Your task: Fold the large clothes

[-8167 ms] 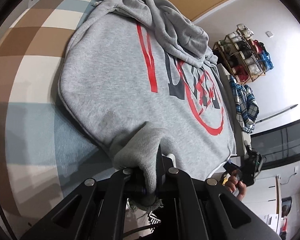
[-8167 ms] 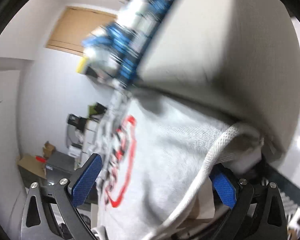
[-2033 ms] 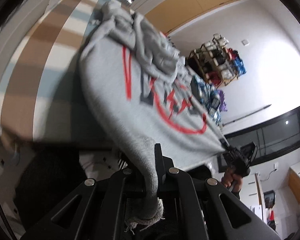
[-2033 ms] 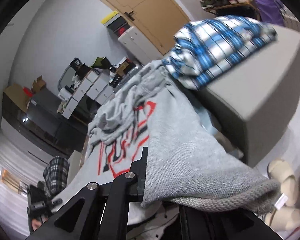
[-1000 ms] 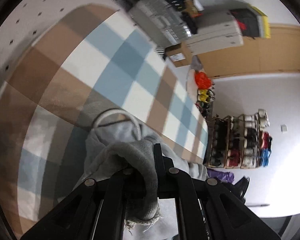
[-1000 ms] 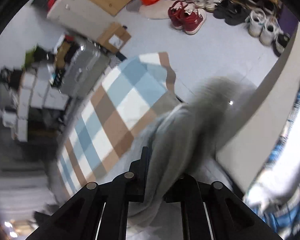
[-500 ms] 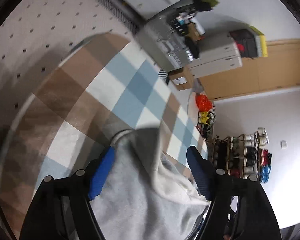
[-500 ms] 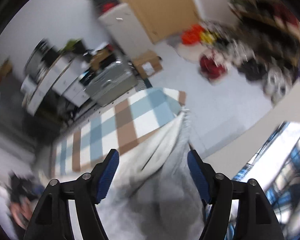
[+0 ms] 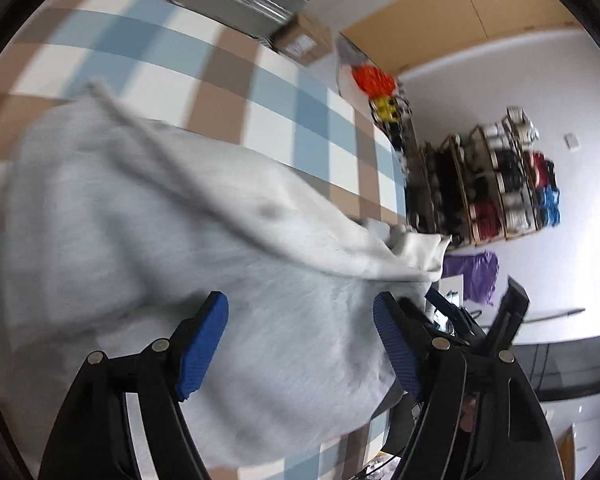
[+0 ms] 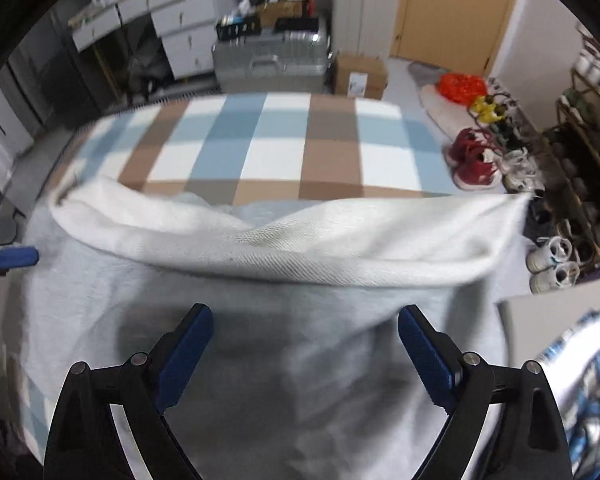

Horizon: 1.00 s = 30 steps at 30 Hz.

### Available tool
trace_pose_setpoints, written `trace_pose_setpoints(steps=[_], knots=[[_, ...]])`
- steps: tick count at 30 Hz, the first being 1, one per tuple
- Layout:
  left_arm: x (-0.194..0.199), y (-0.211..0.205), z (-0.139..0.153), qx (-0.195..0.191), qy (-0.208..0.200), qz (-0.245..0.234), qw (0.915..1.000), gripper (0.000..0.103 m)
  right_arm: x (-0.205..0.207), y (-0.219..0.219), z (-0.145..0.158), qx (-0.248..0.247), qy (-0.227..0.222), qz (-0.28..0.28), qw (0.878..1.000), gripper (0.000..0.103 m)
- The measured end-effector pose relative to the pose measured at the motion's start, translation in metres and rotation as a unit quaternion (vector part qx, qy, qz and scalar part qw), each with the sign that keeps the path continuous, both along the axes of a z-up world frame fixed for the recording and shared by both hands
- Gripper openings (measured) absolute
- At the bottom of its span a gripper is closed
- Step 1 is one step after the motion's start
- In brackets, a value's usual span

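Note:
The grey sweatshirt [image 9: 140,220] lies on the checked blanket, folded over on itself. Its pale hem band [image 10: 300,248] runs across the far edge of the fold. My left gripper [image 9: 300,340] hovers open over the near part of the sweatshirt, its blue pads [image 9: 204,340] clear of the cloth. My right gripper [image 10: 304,348] hangs over the same garment [image 10: 300,380] with its jaws opening and nothing pinched between them. In the left wrist view the right gripper [image 9: 480,320] shows at the fold's right corner. One blue fingertip of the left gripper [image 10: 16,258] shows at the left edge of the right wrist view.
The blue, brown and white checked blanket [image 10: 284,148] stretches beyond the sweatshirt. Behind it stand a silver suitcase [image 10: 268,60] and a cardboard box [image 10: 360,76]. Red shoes [image 10: 476,160] and a shoe rack [image 9: 492,184] are to the right. A blue plaid shirt [image 10: 580,360] lies near right.
Both grippers, shut on the sweatshirt's hem a second ago, have let go and opened. They have drawn back, and the sweatshirt now lies folded on the blanket.

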<state>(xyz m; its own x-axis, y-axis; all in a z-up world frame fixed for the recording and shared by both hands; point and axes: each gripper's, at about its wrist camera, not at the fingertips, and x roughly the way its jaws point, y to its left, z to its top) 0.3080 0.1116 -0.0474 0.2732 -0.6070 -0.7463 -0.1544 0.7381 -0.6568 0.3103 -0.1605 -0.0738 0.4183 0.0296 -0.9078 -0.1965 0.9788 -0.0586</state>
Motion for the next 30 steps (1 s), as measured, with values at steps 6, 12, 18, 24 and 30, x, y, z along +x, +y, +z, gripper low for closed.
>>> trace_pose_setpoints(steps=[6, 12, 18, 24, 30], knots=[[0.041, -0.013, -0.011, -0.012, -0.003, 0.01, 0.9999, 0.071, 0.047, -0.001, -0.035, -0.021, 0.042, -0.022, 0.999, 0.095], [0.067, -0.012, -0.018, 0.004, -0.01, 0.026, 0.9996, 0.071, 0.081, 0.005, -0.026, -0.062, -0.024, -0.035, 0.997, 0.09], [0.056, 0.046, 0.0, 0.018, -0.041, 0.123, 0.9914, 0.071, 0.087, -0.05, 0.02, -0.011, -0.128, -0.144, 0.981, 0.08], [-0.003, 0.091, 0.009, 0.037, -0.044, 0.107, 0.9926, 0.071, 0.032, -0.089, 0.041, 0.079, -0.11, -0.124, 0.983, 0.081], [-0.067, 0.082, 0.007, 0.004, -0.055, 0.068, 0.9962, 0.071, -0.065, -0.068, 0.038, 0.131, -0.075, -0.052, 0.987, 0.098]])
